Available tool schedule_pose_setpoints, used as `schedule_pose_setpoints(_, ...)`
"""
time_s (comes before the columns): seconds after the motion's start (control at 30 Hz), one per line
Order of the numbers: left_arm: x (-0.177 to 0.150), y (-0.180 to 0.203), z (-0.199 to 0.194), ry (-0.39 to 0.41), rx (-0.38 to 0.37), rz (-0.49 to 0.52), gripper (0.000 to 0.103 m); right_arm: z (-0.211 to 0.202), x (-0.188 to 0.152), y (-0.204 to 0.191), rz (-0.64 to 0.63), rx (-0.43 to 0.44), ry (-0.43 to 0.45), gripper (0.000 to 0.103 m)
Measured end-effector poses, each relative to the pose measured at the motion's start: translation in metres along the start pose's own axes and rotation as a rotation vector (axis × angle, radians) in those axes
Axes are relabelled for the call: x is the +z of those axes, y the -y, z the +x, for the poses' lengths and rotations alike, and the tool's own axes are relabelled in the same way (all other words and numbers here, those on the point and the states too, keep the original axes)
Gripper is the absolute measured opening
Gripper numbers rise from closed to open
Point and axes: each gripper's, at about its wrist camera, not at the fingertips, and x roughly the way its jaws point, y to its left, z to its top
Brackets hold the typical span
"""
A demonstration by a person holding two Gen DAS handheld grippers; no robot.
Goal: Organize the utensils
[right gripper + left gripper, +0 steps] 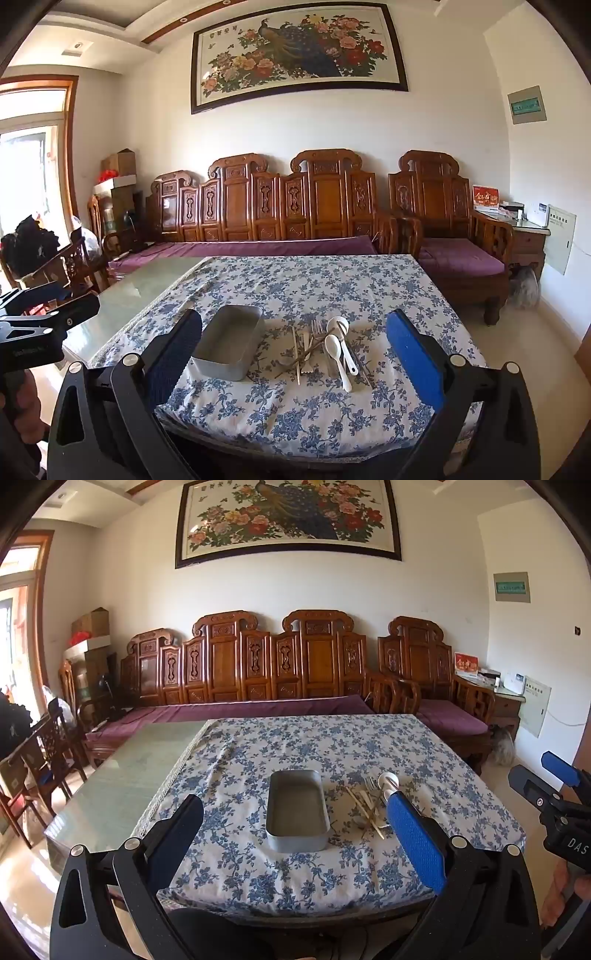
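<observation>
An empty grey metal tin [297,842] [218,365] stands on the blue floral tablecloth [332,746]. Just right of it lies a loose pile of utensils [369,806]: two white spoons [340,343], metal forks [317,330] and chopsticks [295,356]. My left gripper [293,796] hovers open before the table's near edge, and the tin shows between its fingers. My right gripper [295,315] is open too, with the pile showing between its fingers. Each gripper also appears at the side of the other's view, the right gripper [533,770] and the left gripper [70,295].
The cloth covers the right part of a glass-topped table [129,775]. A carved wooden sofa with purple cushions [240,709] runs behind it, with wooden chairs [44,753] at the left. A hand [581,886] holds the right gripper's handle.
</observation>
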Motion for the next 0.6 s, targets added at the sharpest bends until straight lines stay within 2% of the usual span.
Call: schedule_pose_setpoints(0.6,0.0019,0.0025,-0.0044,0.01,-0.005,0.006,0.096,-0.0003,-0.0012,-0.0014,0.003,0.005,0.001,0.101)
